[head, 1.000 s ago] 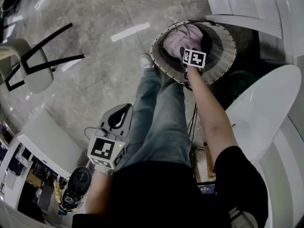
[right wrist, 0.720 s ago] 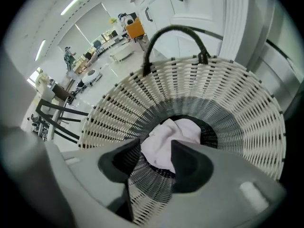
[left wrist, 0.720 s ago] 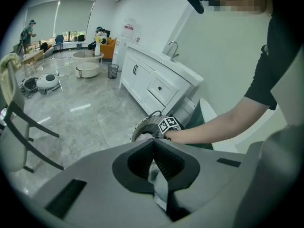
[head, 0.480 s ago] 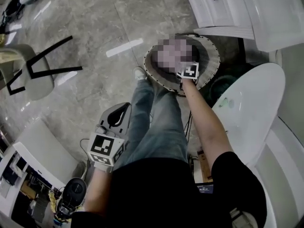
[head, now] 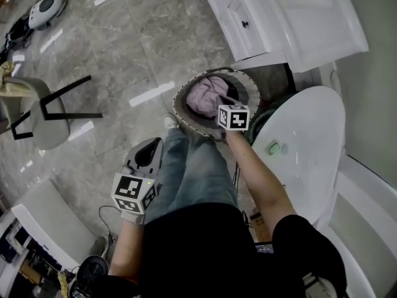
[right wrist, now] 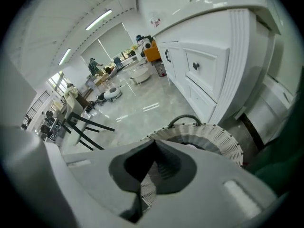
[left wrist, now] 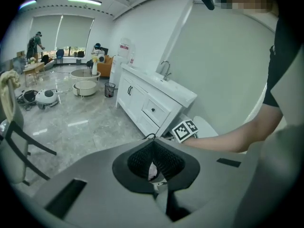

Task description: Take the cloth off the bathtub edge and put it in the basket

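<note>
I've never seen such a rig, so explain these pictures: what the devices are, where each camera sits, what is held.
There is no robot here. A person holds a two-jaw gripper in each hand. One picture comes from a camera on the person's head, looking down past their legs. The other two come from cameras riding on the grippers. The left gripper is shut and empty, beside the leg. The right gripper is also shut and empty, near the rim of the woven basket. The pink cloth lies inside the basket, which stands on the floor beside the white bathtub.
</note>
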Tool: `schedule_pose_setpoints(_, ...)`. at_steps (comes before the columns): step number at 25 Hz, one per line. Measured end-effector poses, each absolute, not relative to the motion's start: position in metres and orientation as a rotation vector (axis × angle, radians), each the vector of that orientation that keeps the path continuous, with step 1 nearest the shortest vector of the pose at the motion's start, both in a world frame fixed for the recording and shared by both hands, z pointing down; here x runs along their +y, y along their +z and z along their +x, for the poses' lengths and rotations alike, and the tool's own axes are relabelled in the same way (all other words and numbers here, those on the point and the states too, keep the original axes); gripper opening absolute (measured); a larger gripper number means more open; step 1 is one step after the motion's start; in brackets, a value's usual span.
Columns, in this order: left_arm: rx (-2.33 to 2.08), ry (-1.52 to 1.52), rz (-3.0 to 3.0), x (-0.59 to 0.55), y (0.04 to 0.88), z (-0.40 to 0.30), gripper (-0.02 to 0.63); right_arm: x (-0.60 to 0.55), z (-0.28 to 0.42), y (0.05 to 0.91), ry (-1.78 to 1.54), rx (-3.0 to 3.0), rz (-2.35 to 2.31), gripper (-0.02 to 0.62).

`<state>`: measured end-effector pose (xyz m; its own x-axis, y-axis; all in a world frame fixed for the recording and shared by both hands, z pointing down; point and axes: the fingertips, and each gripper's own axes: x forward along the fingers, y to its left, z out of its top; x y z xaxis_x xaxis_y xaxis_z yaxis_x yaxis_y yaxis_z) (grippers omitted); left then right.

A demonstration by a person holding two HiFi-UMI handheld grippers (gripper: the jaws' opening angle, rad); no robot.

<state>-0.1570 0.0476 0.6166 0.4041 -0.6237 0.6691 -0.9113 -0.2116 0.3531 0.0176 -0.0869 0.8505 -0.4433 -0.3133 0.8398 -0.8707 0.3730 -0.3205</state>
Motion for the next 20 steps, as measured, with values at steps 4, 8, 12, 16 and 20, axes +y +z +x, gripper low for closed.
schedule_pose_setpoints(4,-1.34,0.482,1.954,0.042,0.6,-0.153,0.012,-0.084,0.018,0.789,1.012,-2.023,1.021,-0.003)
schedule_pose_setpoints(8,-1.358,0.452,1.978,0.03,0.579,-0.151,0.012,-0.085,0.019,0.726,0.978,-2.103,1.019,-0.003)
schedule_pose_setpoints(12,-1.35,0.436,2.032,0.023,0.553,-0.145,0.011,-0.084,0.02,0.664,0.96,-2.194,1.003,-0.003)
schedule_pose_setpoints(16,-1.359,0.424,2.077,0.018,0.525,-0.143,0.011,-0.078,0.018,0.607,0.885,-2.288,0.986,-0.003)
schedule_pose_setpoints(20,-1.347,0.399,2.141,0.009,0.497,-0.137,0.011,-0.078,0.017,0.548,0.822,-2.398,0.981,-0.003)
